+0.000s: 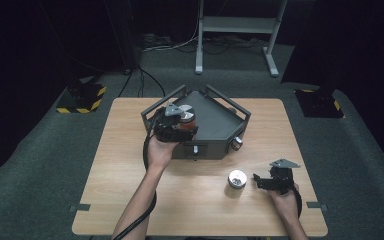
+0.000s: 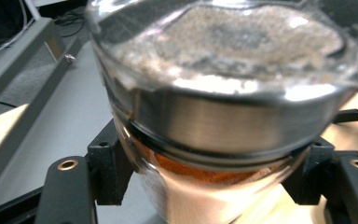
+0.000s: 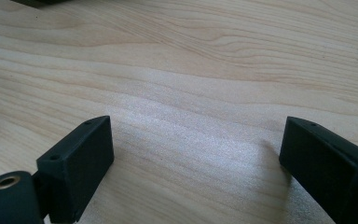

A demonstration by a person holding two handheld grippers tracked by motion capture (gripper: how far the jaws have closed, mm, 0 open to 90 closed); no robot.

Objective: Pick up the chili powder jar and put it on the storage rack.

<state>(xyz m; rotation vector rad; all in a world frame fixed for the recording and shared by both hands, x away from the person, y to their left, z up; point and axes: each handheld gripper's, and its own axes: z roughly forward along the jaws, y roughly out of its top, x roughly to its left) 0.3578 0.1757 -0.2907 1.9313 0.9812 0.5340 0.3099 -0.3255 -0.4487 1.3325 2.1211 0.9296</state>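
A glass jar [image 1: 188, 116] with orange powder in its lower part and a metal band around its neck hangs over the left part of the grey metal tray [image 1: 215, 127]. My left gripper [image 1: 179, 129] is shut on it. In the left gripper view the jar [image 2: 214, 116] is close up, with the black jaws of the left gripper [image 2: 209, 175] pressed on both of its sides. A small round metal cap [image 1: 237, 179] lies on the wooden table [image 1: 190, 205]. Just right of the cap rests my right gripper [image 1: 261, 182]. The right gripper [image 3: 196, 158] stands open over bare wood.
The tray has raised rails and a round knob [image 1: 236, 143] at its front right corner. Beyond the table's far edge are a white stand's legs [image 1: 235, 30], cables and two black-and-yellow floor blocks [image 1: 82, 97].
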